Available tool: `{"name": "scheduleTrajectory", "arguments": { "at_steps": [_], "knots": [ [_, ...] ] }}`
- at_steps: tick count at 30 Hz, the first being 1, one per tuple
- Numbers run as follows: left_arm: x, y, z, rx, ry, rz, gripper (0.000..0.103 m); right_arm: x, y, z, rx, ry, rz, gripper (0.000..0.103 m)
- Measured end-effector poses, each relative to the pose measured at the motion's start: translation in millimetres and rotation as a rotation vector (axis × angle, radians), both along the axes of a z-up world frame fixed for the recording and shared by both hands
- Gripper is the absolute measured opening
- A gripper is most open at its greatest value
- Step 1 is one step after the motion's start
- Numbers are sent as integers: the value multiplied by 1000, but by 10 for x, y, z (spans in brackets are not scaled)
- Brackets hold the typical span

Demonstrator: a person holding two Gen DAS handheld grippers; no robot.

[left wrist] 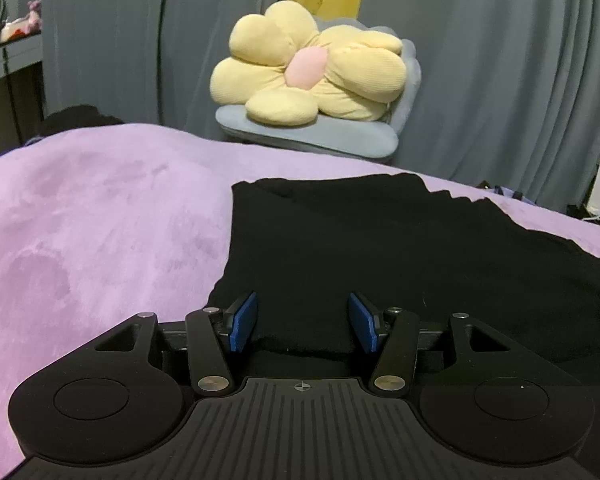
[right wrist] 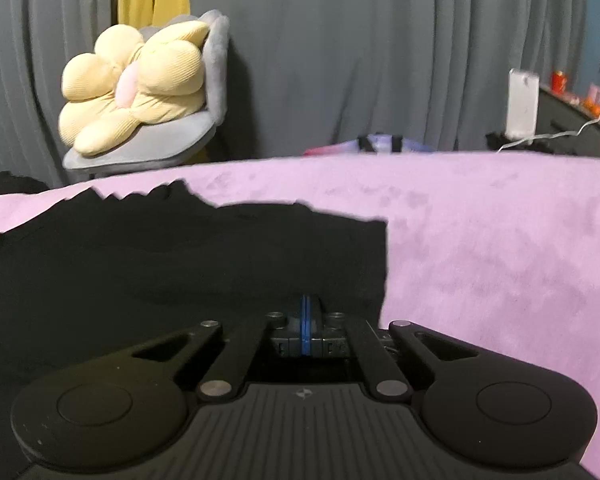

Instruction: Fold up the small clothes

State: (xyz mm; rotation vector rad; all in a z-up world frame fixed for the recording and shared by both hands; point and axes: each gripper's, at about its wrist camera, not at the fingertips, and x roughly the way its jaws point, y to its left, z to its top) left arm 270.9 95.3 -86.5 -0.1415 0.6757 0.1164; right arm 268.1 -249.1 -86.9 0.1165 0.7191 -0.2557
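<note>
My left tool (left wrist: 303,322) hangs low over the near edge of the black garment (left wrist: 380,248), its blue pads (left wrist: 244,322) spread well apart with nothing between them. My right tool (right wrist: 306,320) has its pads pressed together at the garment's near right corner; they meet so tightly that I cannot tell whether a thin layer of cloth is nipped in there.

The garment lies spread on the purple blanket (left wrist: 92,216) of the bed. In the left view it fills the ground from my tool out to 1 o'clock; in the right view it runs off toward 9 o'clock.

I judge it light, limp and soft, a knit that will sag from any pinch and drape rather than hold a crease. Its far edge is jagged and rippled, the left side straight. The plush nap of the blanket shows rubbed marks and will probably drag at the cloth, so lifting should beat sliding. The best holds look like the two near corners, pinched at the hem.

Beyond the bed, at 12 o'clock, a ribbed yellow flower cushion (left wrist: 308,72) sits on a grey chair (left wrist: 312,140) against pleated grey curtains (left wrist: 500,80)
</note>
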Motion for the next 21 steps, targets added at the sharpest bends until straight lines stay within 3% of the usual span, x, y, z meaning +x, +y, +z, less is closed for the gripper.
{"name": "scheduleTrajectory", "arguments": {
  "at_steps": [4,6,8,9,13,16,21],
  "knots": [
    [4,1,-14,7,2,0,59,-25,-181,36,91,-15,-32,1],
    [-18,9,-22,17,4,-2,62,-134,-247,80,126,-38,-57,9],
    [-56,31,-30,32,8,-3,63,-238,-277,82,129,-28,-63,30],
    [-79,50,-27,40,14,-5,64,-320,-286,91,137,-16,-54,30],
    [-269,155,37,51,48,-9,66,-786,-276,204,249,-22,53,32],
    [-483,220,83,-6,115,-60,67,-1128,-170,228,353,51,182,46],
    [-974,295,117,0,244,-91,68,-1749,-37,285,246,162,232,66]
  ]
}}
